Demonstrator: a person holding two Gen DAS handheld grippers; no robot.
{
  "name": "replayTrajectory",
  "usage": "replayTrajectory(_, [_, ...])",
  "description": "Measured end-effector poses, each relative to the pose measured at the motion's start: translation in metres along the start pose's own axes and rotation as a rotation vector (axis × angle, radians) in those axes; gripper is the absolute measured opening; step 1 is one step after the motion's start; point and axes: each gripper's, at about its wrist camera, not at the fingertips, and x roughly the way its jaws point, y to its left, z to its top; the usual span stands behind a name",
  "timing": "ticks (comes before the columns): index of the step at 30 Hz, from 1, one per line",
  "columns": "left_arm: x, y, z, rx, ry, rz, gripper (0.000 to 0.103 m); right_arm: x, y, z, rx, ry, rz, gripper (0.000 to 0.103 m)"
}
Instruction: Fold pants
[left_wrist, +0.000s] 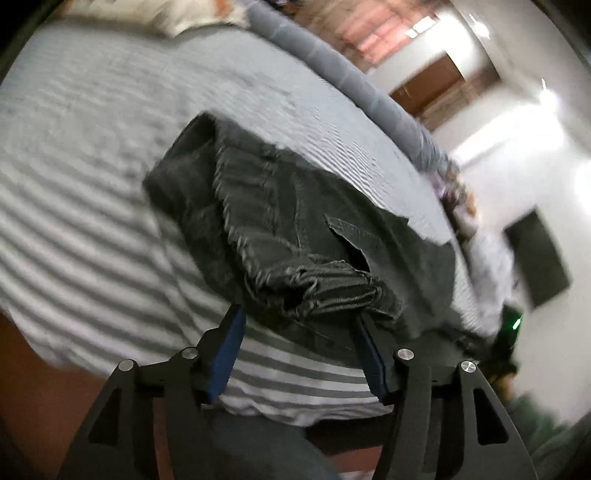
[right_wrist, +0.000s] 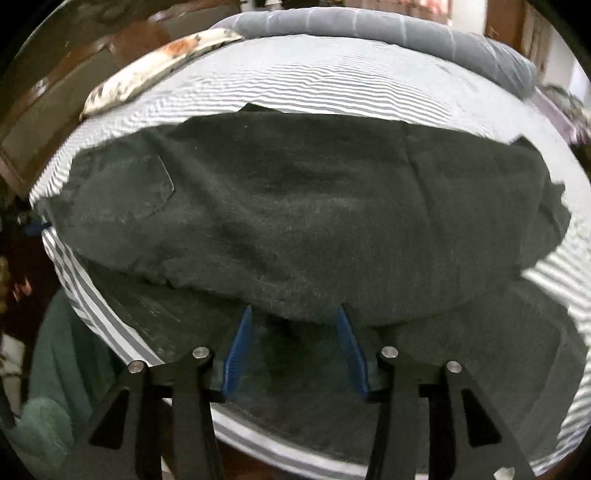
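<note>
Dark grey denim pants (left_wrist: 280, 221) lie folded over themselves on the striped bed sheet (left_wrist: 92, 206). In the left wrist view the bunched leg hems sit just ahead of my left gripper (left_wrist: 301, 317), whose blue pads stand apart without pressing on the cloth. In the right wrist view the pants (right_wrist: 295, 206) fill the middle, a back pocket (right_wrist: 147, 184) at the left. The folded top layer's near edge hangs over the tips of my right gripper (right_wrist: 294, 312), which is open, with a lower layer of denim under its fingers.
A grey rolled blanket (right_wrist: 388, 29) runs along the far side of the bed, and a patterned pillow (right_wrist: 155, 77) lies at the far left. The near bed edge (right_wrist: 258, 443) is close under the right gripper. A green cloth (right_wrist: 48, 406) sits off the bed at the left.
</note>
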Motion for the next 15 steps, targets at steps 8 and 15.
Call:
replayTrajectory(8, [0.004, 0.02, -0.025, -0.209, -0.07, -0.2, 0.061, -0.01, -0.009, -0.025, 0.239, -0.027, 0.148, 0.045])
replayTrajectory(15, [0.014, 0.014, -0.019, -0.234, -0.127, -0.19, 0.061, -0.01, 0.003, -0.034, 0.257, -0.027, 0.158, 0.045])
